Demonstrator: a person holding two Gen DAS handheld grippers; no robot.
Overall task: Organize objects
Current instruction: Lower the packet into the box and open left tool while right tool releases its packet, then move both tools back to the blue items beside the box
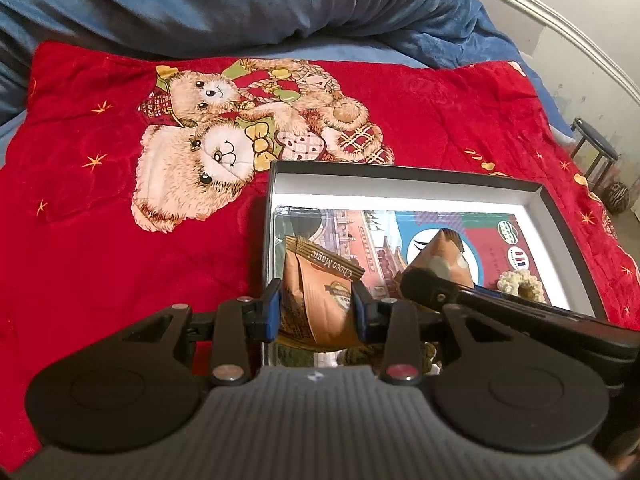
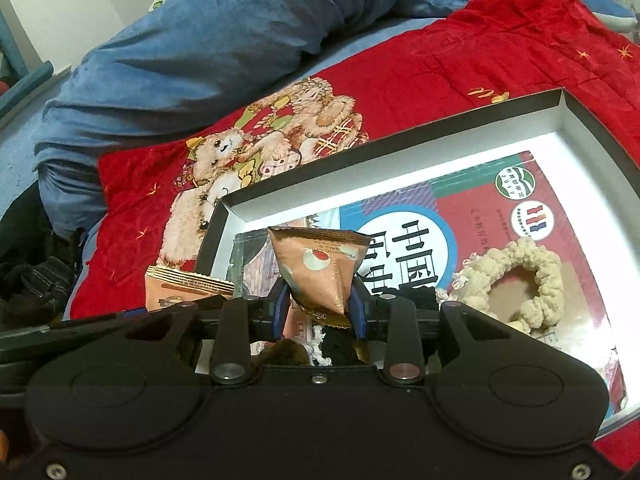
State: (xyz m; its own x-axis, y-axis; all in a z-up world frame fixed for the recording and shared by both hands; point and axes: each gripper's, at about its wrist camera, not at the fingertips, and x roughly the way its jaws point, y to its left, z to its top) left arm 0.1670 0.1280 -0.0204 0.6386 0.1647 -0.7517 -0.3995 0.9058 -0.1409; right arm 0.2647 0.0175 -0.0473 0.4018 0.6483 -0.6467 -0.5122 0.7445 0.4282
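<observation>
My left gripper [image 1: 316, 308] is shut on a brown Choco Magic snack packet [image 1: 320, 288], held over the near left corner of a shallow black box [image 1: 400, 174] with a white inside. My right gripper [image 2: 320, 308] is shut on a second, pinkish-brown snack packet [image 2: 324, 268] above the same box [image 2: 400, 136]. The two grippers are side by side; the right one's packet [image 1: 444, 248] shows to the right in the left wrist view, and the left one's packet [image 2: 184, 284] shows to the left in the right wrist view. A printed card [image 2: 440, 208] lines the box floor.
A cream scrunchie [image 2: 520, 276] lies in the box, with dark fuzzy items [image 2: 284, 354] near its front edge. The box rests on a red teddy-bear blanket [image 1: 100, 200] on a bed, with a blue duvet [image 1: 240, 0] behind. A stool [image 1: 596, 148] stands far right.
</observation>
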